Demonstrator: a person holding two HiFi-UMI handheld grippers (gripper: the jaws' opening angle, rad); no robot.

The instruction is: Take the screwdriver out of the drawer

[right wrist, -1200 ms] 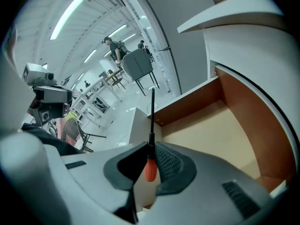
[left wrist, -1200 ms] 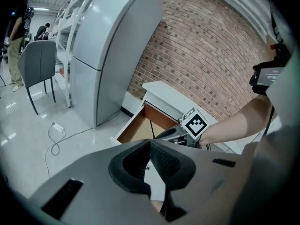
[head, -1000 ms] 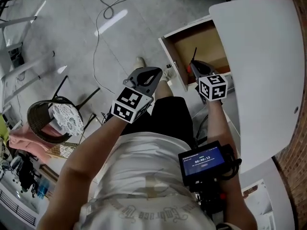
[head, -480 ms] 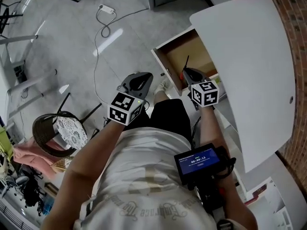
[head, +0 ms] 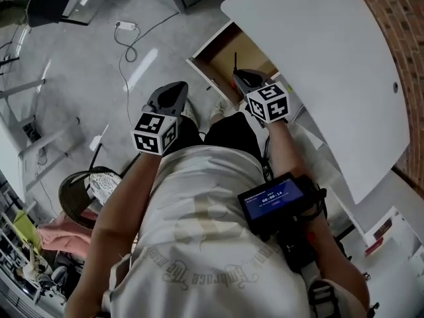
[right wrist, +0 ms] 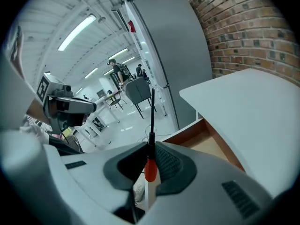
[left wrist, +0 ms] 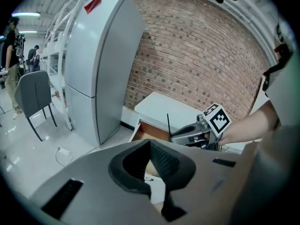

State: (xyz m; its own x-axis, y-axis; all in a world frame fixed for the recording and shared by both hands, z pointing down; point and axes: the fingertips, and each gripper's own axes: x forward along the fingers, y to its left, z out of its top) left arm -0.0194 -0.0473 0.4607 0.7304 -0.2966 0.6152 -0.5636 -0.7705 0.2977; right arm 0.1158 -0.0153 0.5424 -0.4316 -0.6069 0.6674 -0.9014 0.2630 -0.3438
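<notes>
The screwdriver has a red handle (right wrist: 150,168) and a thin black shaft (right wrist: 152,111). My right gripper (right wrist: 150,148) is shut on it, handle between the pads, shaft pointing straight ahead. In the head view the right gripper (head: 240,77) hangs over the front edge of the open wooden drawer (head: 222,52), with the shaft (head: 234,61) above the drawer's inside. The left gripper (head: 176,89) floats left of the drawer over the floor, shut on nothing. From the left gripper view (left wrist: 149,146), the right gripper (left wrist: 190,133) and drawer (left wrist: 147,131) lie ahead.
A white tabletop (head: 318,58) covers the drawer's back part, with a brick wall (left wrist: 197,55) behind. A tall grey cabinet (left wrist: 98,64) stands left of it. A cable and plug (head: 126,28) lie on the floor; a round chair (head: 86,191) is at lower left.
The head view has swung, so drawer and both grippers sit higher and further left in frame. The right gripper still holds the screwdriver over the drawer's front.
</notes>
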